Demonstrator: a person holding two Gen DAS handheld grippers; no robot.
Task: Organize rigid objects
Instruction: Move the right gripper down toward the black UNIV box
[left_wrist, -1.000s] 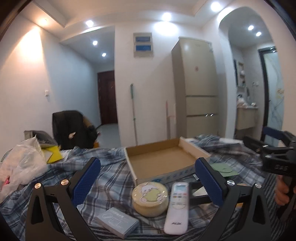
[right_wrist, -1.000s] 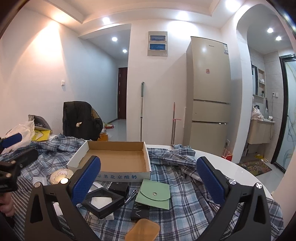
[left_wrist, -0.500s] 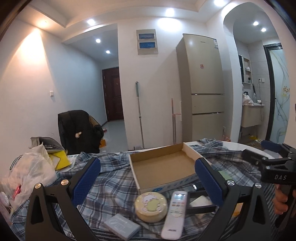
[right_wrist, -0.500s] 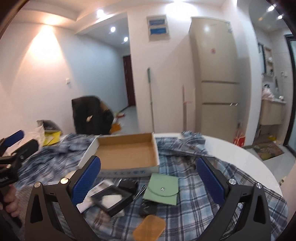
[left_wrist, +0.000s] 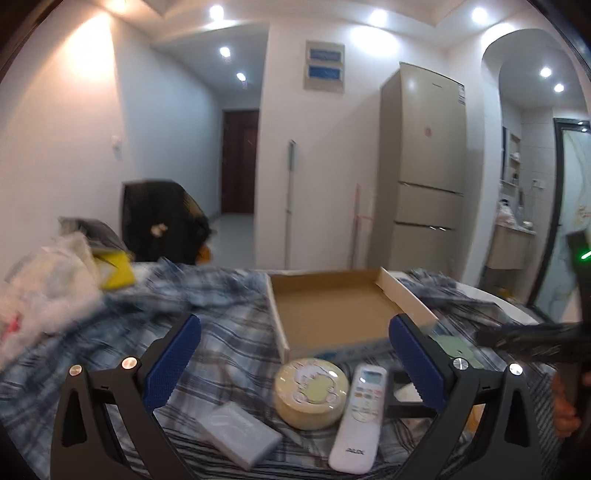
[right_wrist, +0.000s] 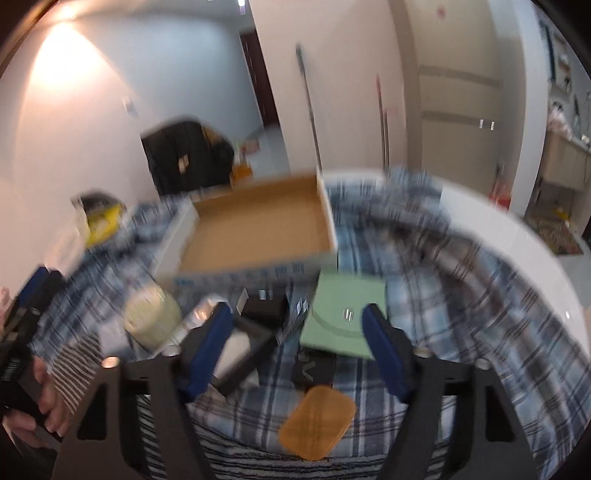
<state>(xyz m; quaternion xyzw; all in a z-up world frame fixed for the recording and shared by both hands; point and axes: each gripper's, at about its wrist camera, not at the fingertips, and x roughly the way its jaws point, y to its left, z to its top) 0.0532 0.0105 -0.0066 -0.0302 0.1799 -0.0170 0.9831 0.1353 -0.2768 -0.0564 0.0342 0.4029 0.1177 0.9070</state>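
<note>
left wrist: white remote (left_wrist: 357, 417) | right wrist: tan pad (right_wrist: 317, 422)

My left gripper (left_wrist: 295, 358) stands wide open over the plaid cloth (left_wrist: 229, 332). Between its fingers I see a round cream tin (left_wrist: 311, 393), a white remote (left_wrist: 360, 413) touching it, and a grey box (left_wrist: 239, 435). Behind them sits the empty cardboard tray (left_wrist: 332, 314).

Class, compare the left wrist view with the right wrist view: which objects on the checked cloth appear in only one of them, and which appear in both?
Only the left wrist view: white remote control and grey box. Only the right wrist view: orange pad, black block and black frame. Both: cardboard tray, round yellow tin and green pouch.
</note>
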